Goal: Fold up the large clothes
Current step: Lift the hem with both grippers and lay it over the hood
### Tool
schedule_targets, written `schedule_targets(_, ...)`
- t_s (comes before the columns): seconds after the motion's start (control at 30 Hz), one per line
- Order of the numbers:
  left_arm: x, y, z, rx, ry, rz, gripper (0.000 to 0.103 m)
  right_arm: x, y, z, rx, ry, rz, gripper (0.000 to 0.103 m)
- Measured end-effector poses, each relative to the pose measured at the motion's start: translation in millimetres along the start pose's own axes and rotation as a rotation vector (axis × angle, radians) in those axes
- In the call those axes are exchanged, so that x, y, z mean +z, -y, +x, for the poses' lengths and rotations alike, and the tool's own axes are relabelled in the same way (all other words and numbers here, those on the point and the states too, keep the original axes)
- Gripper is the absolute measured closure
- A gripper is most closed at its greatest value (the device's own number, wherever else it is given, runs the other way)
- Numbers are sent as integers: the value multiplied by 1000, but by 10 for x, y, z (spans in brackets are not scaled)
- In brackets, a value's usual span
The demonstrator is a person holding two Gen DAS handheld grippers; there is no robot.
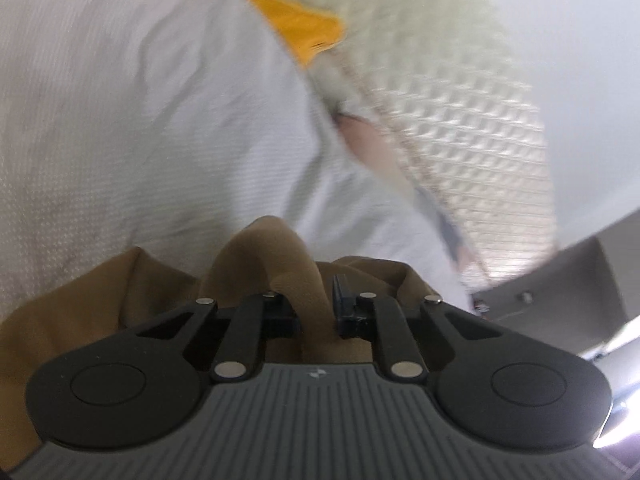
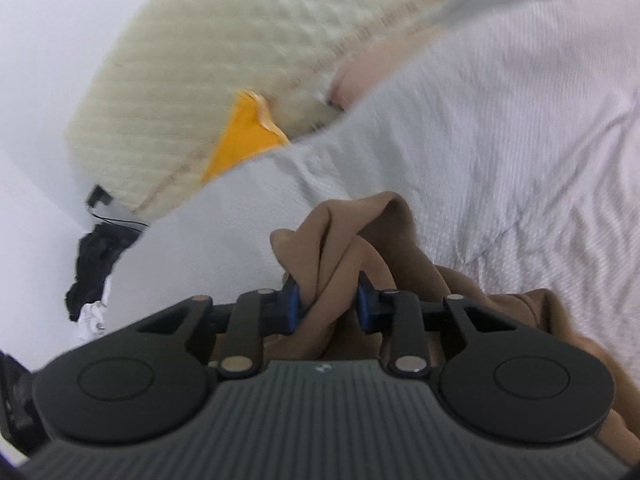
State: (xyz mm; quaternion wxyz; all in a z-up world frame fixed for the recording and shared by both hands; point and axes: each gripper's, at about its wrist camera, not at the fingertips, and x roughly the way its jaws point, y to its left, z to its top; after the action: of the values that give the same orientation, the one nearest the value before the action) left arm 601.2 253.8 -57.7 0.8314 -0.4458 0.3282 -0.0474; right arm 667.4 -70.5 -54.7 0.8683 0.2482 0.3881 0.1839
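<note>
Both grippers have a bunch of the tan garment (image 1: 280,256) pinched between their pads, and that is where I'd expect trouble. The left gripper (image 1: 316,312) is closed down nearly tight on a rolled ridge of cloth that stands up out of the jaws; the right gripper (image 2: 326,304) is closed less far, around a thicker twisted wad (image 2: 340,240) with several folds caught at once. A grip on a wad like that may hold only the outer layers, so a pull could let an inner fold slide free and the edge would drop. Neither bunch looks like a clean corner or hem, though blur makes that hard to judge, so a lift from here may raise the garment skewed and the fold would come out crooked. The rest of the tan cloth hangs or lies behind and beneath each gripper, spreading toward the lower edge of both views, over the white bed sheet (image 1: 120,140). Beyond it lie a cream quilted cover (image 2: 200,60) and something orange (image 2: 240,136) tucked at its edge, well apart from the garment.
</note>
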Motion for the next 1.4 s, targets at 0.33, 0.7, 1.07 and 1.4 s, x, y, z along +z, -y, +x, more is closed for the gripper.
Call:
schedule_targets(0.33,-639,725,-1472,-133,42,161,87,-453,-447,-1670,73,180,-97,73)
schedule_targets(0.7,-1955,433,-2742,-143,31,150,87,-1499,-296,-2878,107,208,-75,73)
schedule_targets(1.07,-3124,-262,-2786,-10,10,134,88,-2556,363,-3099,81,129,-74,74)
schedule_targets(1.4,-3632,-580,-2523,219,-8,203,87,-2898,731,-2914,75,46,-21,72)
